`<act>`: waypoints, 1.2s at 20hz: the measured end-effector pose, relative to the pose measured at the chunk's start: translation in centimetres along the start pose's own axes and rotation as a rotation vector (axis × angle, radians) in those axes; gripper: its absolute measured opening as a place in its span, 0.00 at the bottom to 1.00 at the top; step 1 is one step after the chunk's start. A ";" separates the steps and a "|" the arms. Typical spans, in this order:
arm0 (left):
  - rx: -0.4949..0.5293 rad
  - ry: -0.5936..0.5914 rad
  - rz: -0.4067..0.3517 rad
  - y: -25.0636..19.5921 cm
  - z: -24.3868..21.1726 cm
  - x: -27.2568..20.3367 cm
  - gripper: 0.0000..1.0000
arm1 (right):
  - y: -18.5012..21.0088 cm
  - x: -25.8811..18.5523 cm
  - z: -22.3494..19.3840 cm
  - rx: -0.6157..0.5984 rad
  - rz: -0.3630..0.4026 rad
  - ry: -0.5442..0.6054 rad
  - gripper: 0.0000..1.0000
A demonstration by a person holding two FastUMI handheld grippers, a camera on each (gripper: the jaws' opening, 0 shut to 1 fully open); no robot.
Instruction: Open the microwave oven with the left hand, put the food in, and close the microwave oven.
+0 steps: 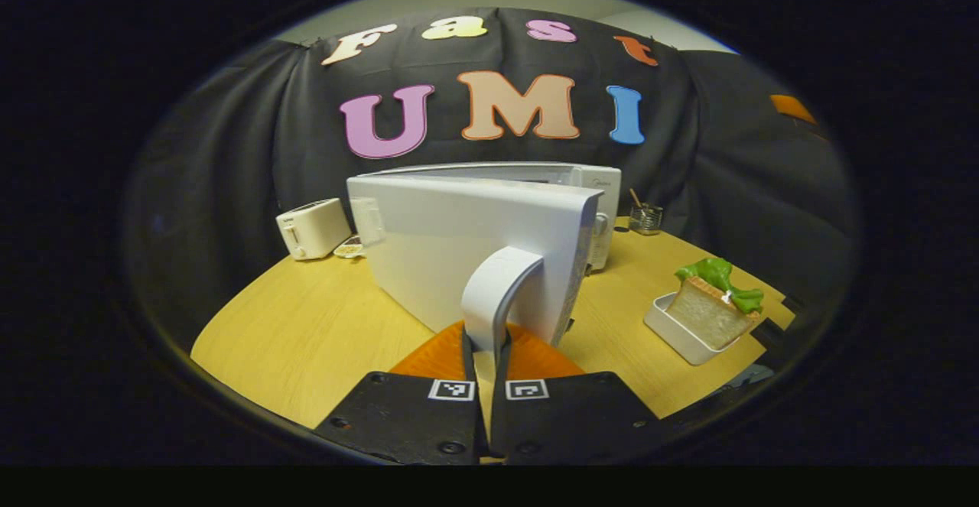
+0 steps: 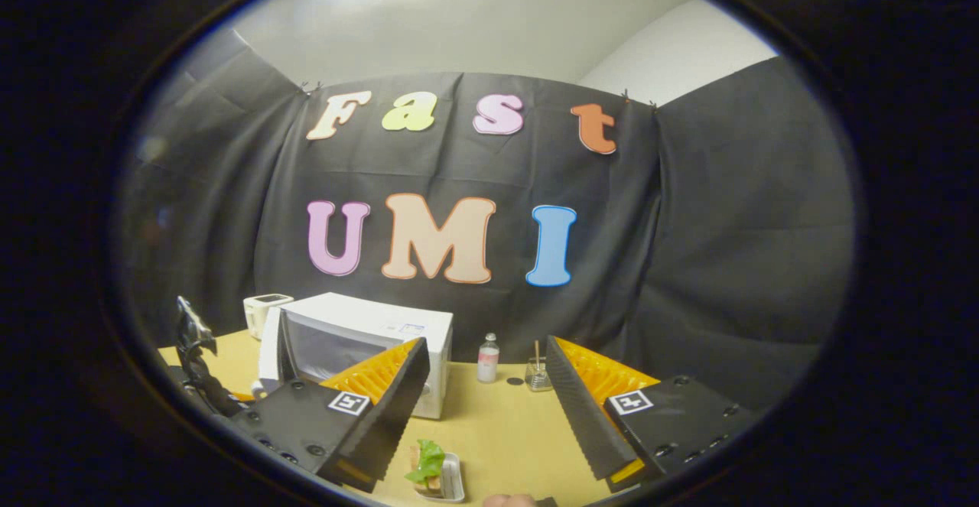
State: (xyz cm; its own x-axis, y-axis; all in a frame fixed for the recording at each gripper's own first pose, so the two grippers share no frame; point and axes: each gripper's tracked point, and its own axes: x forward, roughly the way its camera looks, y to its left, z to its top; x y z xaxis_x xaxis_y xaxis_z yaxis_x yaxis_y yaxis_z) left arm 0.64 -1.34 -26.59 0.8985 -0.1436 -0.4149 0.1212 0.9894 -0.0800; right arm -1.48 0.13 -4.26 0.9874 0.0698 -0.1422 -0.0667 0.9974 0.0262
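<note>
Your left gripper [image 1: 483, 354] is clamped on the microwave door handle [image 1: 497, 289], both fingers pinching the white arch. The door [image 1: 459, 247] stands swung well out from the microwave [image 2: 359, 346], likely wide enough to pass the food through. Your right gripper [image 2: 482, 407] hovers above the table [image 1: 306, 339] with jaws spread wide and empty, lined up over the sandwich [image 2: 428, 465] in its white tray [image 1: 681, 335], just right of the door. Judgement: holding the handle keeps the door from drifting while you pick up the food.
</note>
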 end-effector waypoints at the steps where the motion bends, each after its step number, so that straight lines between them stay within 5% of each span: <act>1: -0.011 0.002 0.015 1.0 -0.2 -0.5 0.00 | 0.6 0.1 -0.2 0.002 0.006 0.002 0.96; 9: -0.066 0.014 0.154 9.0 -1.6 -3.3 0.00 | 3.3 0.4 -1.3 -0.002 0.026 0.031 0.96; 24: -0.058 0.019 0.104 10.3 -2.3 -3.6 0.01 | 5.8 0.1 -3.1 -0.029 0.037 0.073 0.96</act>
State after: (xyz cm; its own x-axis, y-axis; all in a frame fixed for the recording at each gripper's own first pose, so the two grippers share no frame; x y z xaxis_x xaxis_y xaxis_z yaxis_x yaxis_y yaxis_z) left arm -2.28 9.35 -28.02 0.8965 -0.0415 -0.4410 0.0030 0.9962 -0.0875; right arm -2.21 5.98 -7.24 0.9711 0.1068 -0.2134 -0.1082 0.9941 0.0048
